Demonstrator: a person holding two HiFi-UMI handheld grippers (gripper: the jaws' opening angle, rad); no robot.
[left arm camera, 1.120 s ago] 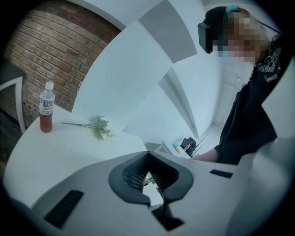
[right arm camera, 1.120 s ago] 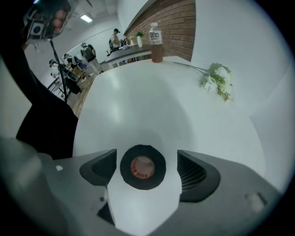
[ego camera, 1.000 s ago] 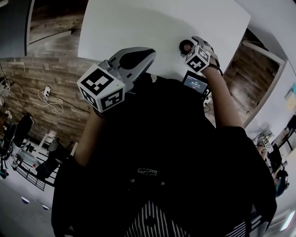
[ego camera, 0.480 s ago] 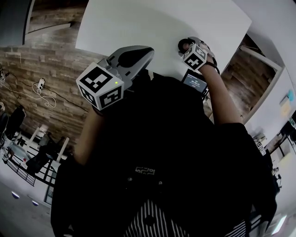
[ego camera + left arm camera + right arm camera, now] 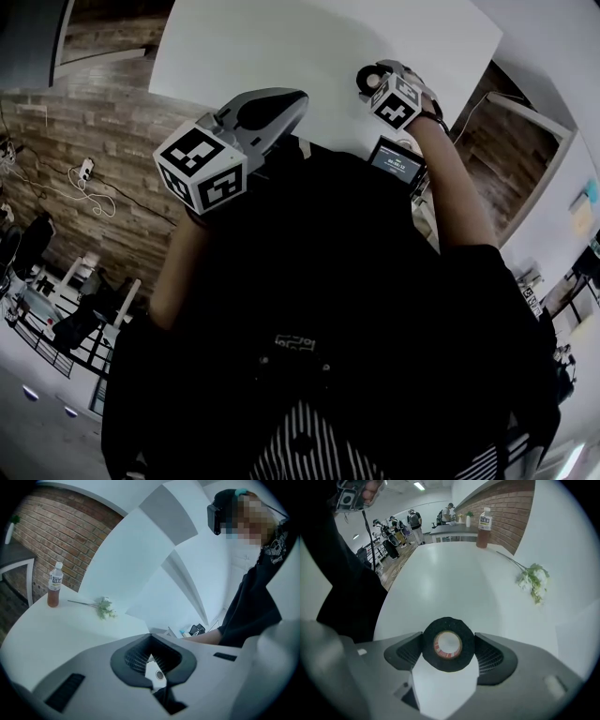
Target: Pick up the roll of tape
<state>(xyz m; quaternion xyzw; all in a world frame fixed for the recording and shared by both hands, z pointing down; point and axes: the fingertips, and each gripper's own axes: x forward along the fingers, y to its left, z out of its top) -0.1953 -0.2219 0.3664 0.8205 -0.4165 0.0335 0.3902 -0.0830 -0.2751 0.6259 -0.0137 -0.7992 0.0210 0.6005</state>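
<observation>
The black roll of tape with a pale core sits between the two dark pads of my right gripper; both pads touch its sides. These jaws have just been closing on it. In the head view the roll of tape shows at the tip of the right gripper, over the white table. My left gripper is held near the table's front edge, well left of the roll. In its own view the left gripper has its jaws together with nothing between them.
A bottle of brown drink stands at the table's far end, with a sprig of white flowers lying nearer. A small device with a lit screen sits below the right hand. The person's dark torso fills the lower head view.
The right gripper has shifted up and slightly left in the head view, and the roll of tape has gone with it. The left gripper has stayed about where it was.
</observation>
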